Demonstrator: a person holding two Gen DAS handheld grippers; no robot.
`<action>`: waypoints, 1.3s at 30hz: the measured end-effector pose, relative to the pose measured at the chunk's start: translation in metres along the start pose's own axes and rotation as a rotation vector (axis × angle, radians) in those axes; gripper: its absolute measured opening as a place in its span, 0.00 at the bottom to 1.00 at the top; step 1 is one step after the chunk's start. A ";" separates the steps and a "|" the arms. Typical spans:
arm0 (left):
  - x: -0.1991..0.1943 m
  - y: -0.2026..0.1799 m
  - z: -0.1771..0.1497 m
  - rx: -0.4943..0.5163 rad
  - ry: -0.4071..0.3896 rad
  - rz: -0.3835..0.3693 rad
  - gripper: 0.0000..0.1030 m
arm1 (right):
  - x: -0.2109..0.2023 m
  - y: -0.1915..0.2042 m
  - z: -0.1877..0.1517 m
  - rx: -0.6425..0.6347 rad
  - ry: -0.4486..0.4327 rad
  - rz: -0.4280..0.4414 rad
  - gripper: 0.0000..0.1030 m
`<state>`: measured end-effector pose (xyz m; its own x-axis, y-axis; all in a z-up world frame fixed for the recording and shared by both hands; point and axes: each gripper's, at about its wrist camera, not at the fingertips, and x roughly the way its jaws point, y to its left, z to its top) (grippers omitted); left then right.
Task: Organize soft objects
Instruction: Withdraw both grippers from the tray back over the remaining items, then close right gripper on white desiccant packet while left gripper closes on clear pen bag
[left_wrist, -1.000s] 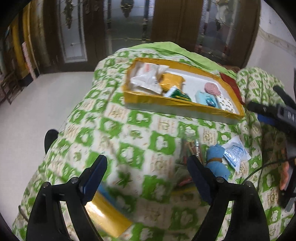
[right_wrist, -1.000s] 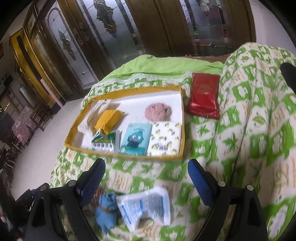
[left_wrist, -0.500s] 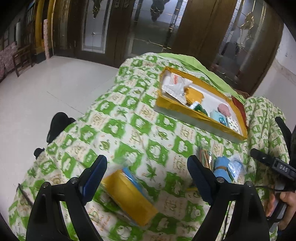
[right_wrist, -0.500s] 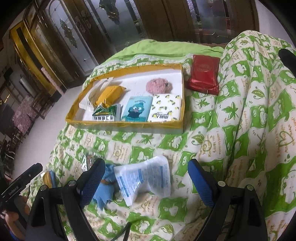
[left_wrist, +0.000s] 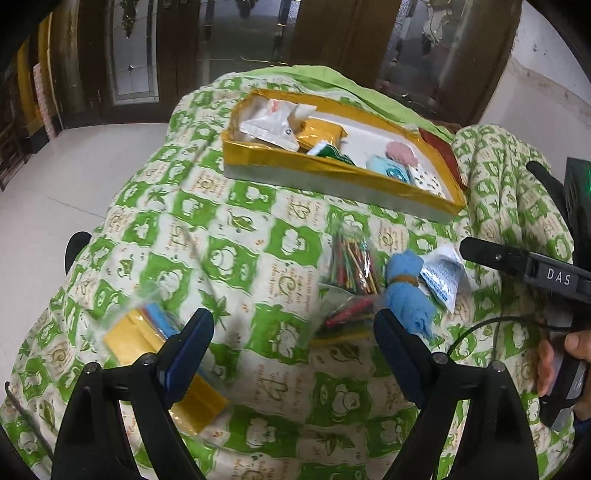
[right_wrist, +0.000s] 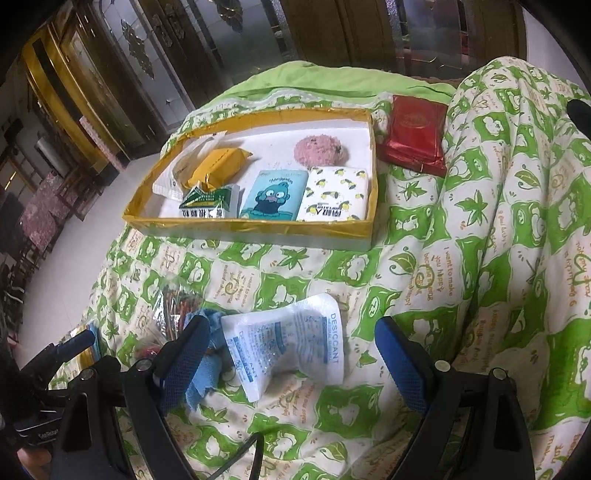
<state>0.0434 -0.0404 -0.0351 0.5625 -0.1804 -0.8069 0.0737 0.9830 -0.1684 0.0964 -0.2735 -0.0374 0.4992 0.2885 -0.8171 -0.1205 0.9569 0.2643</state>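
Note:
A gold-edged box on the green patterned quilt holds several soft packs and a pink pompom. My right gripper is open, low over a white desiccant pouch that lies between its fingers, with a blue cloth bundle at its left finger. My left gripper is open and empty above the quilt. A yellow and blue pack lies by its left finger, and a clear bag of coloured sticks and the blue bundle lie by its right finger.
A dark red packet lies on the quilt right of the box. The quilt rises in a fold at the right. The right gripper's body and a hand show in the left view. Tiled floor lies to the left.
The left gripper swung back and closer, so the sticks bag and blue bundle now sit by its right finger. The right gripper moved down toward the desiccant pouch.

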 end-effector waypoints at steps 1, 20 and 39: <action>0.002 -0.001 0.000 0.001 0.004 -0.001 0.85 | 0.003 0.001 -0.001 -0.006 0.013 -0.005 0.90; 0.035 -0.025 0.002 0.106 0.074 0.001 0.85 | 0.033 0.007 -0.012 -0.052 0.136 -0.059 0.90; 0.037 -0.028 -0.003 0.110 0.072 -0.066 0.37 | 0.045 0.009 -0.014 -0.060 0.174 -0.077 0.52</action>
<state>0.0594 -0.0745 -0.0618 0.4930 -0.2430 -0.8354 0.2006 0.9661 -0.1627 0.1056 -0.2515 -0.0789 0.3532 0.2110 -0.9114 -0.1416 0.9751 0.1709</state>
